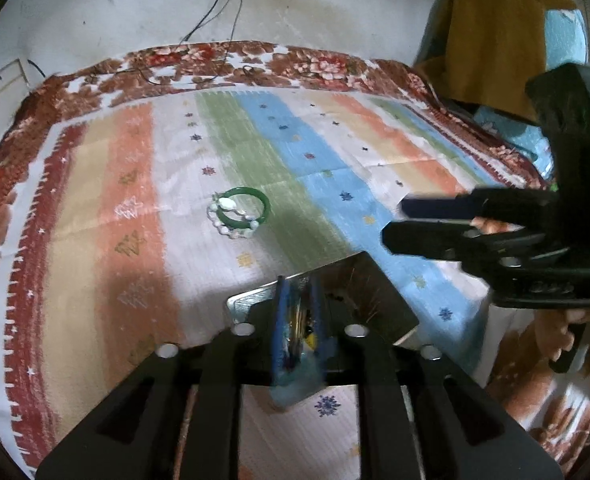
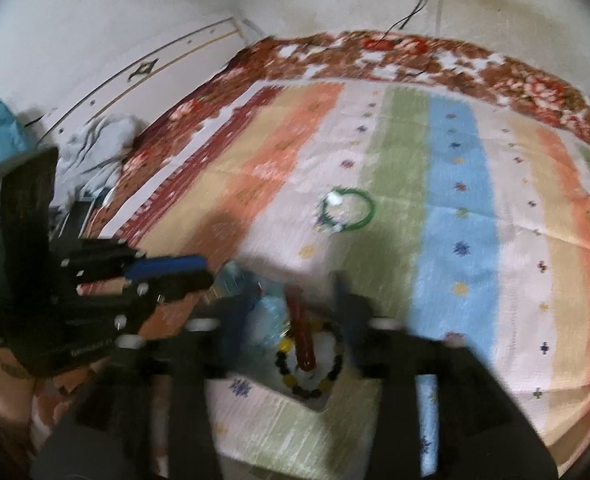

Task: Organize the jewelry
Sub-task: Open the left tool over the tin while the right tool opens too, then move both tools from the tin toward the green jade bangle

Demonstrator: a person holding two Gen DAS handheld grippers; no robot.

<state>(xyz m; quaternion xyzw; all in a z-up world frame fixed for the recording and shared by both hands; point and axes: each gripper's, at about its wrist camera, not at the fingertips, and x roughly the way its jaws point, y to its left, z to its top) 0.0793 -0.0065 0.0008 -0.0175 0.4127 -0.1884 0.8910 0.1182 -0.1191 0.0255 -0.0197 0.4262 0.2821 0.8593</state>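
A green bangle (image 1: 251,206) with a white bead bracelet (image 1: 231,224) over it lies on the striped cloth (image 1: 135,184); it also shows in the right wrist view (image 2: 349,210). My left gripper (image 1: 297,308) is shut on the wall of a jewelry box (image 1: 375,300) near the front edge. My right gripper (image 2: 291,300) is open over the box, above a red bangle (image 2: 303,332) and a dark and yellow bead bracelet (image 2: 319,376) inside. The right gripper shows sideways in the left view (image 1: 399,220).
The striped cloth covers a floral bedspread (image 1: 215,64) against a white wall. Cables (image 1: 215,12) hang from a socket to the bed's far edge. Clothes hang at the right (image 1: 495,32). A grey cloth heap (image 2: 95,148) lies off the bed's left side.
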